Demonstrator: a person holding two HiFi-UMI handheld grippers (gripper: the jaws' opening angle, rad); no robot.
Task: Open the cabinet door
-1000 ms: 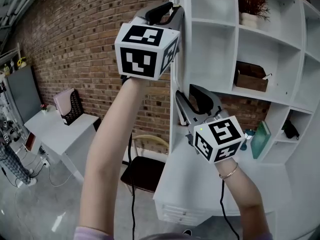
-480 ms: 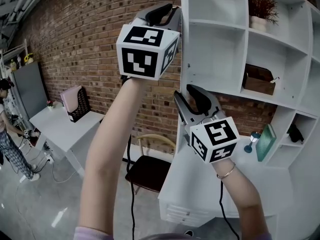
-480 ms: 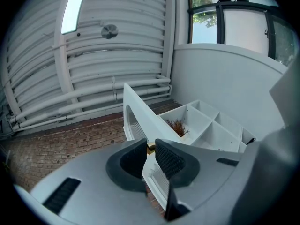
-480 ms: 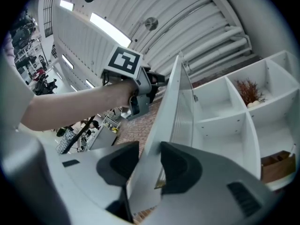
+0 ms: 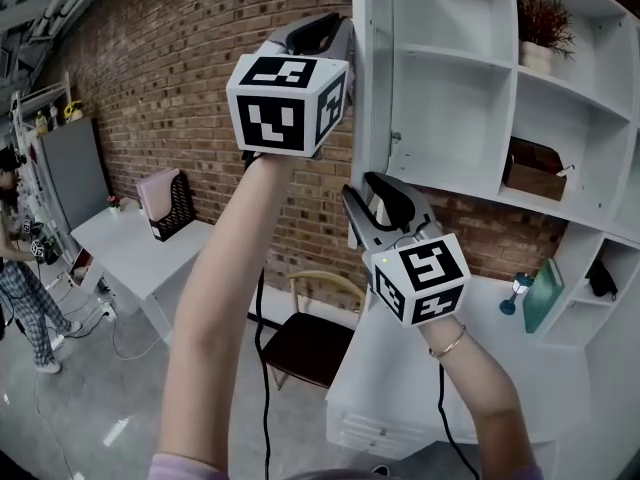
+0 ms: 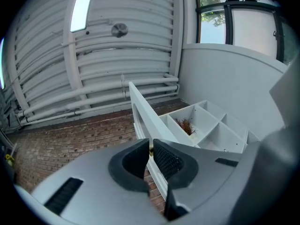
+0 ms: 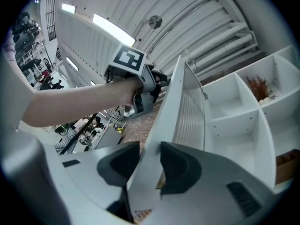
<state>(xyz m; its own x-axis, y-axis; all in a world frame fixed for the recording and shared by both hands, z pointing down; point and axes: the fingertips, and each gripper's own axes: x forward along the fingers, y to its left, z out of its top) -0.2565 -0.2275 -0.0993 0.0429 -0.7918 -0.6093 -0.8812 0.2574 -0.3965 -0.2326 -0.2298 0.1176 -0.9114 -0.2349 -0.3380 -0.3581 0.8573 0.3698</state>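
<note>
Head view, right tool (image 5: 368,190) clamping cabinet door (image 5: 372,68)

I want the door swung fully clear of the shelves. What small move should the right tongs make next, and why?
Probably hold the right tongs clamped and swing the cabinet door a little further towards the brick wall. They grip its free edge, and the door sticks out from the shelves rather than lying folded back, so it likely has travel left.
</note>
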